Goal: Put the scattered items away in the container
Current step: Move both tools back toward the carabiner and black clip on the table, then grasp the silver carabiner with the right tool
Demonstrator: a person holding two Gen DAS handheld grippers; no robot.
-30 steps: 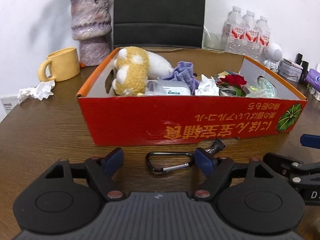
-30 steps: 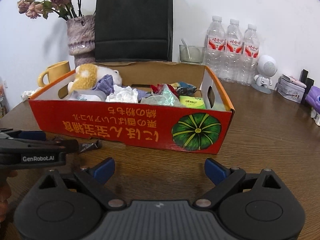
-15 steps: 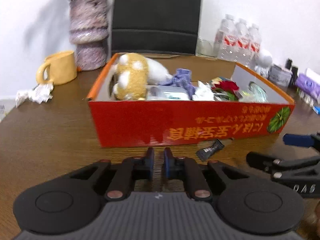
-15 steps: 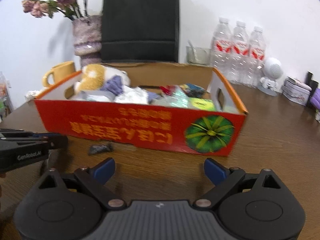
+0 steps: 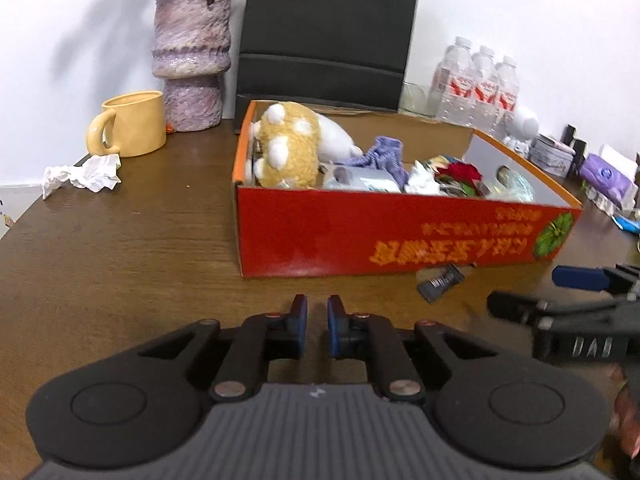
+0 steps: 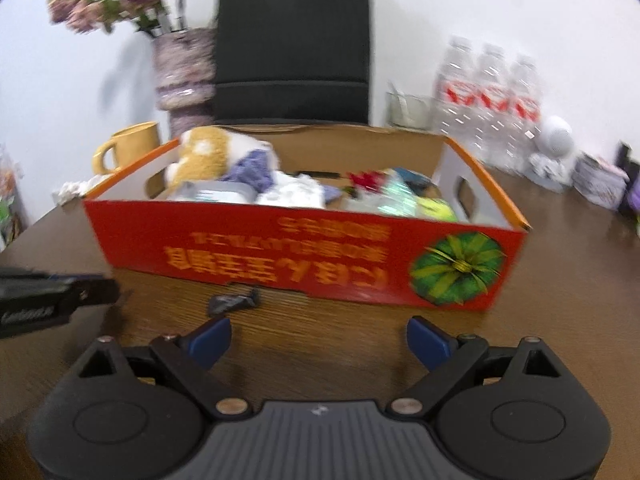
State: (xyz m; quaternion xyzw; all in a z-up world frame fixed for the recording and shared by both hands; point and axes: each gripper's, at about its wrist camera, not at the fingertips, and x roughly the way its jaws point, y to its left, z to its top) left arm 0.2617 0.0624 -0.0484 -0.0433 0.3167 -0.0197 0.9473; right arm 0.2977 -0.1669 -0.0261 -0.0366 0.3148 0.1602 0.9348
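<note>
A brown wooden bench (image 5: 120, 260) stands against a white wall, with a purple vase (image 5: 192, 60), a black bag (image 5: 328, 28) and three water bottles (image 5: 480, 80) along the back.

The left claw (image 5: 317, 320) is clenched almost fully, with only a narrow slit between its blue pads (image 5: 299, 320). Nothing shows in that slit, so I cannot tell whether it pinches anything. It hangs low over bare wood.

The red cardboard box (image 5: 360, 240) sits ahead of the left claw and a little to its right. It is already well filled: a yellow-and-white plush toy (image 5: 292, 148) lies at its left end, and purple cloth, white paper and a red flower lie further right.

A small dark wrapper (image 5: 440, 282) lies on the bench just in front of the box's near wall, ahead and to the right of the left claw. A crumpled tissue (image 5: 82, 170) lies far ahead to the left, beside a yellow mug (image 5: 134, 124).

The right claw (image 6: 319, 336) is released, its fingers spread wide over the wood. The wrapper lies just ahead of its left finger, and the box stands straight ahead. This view is blurred.
</note>
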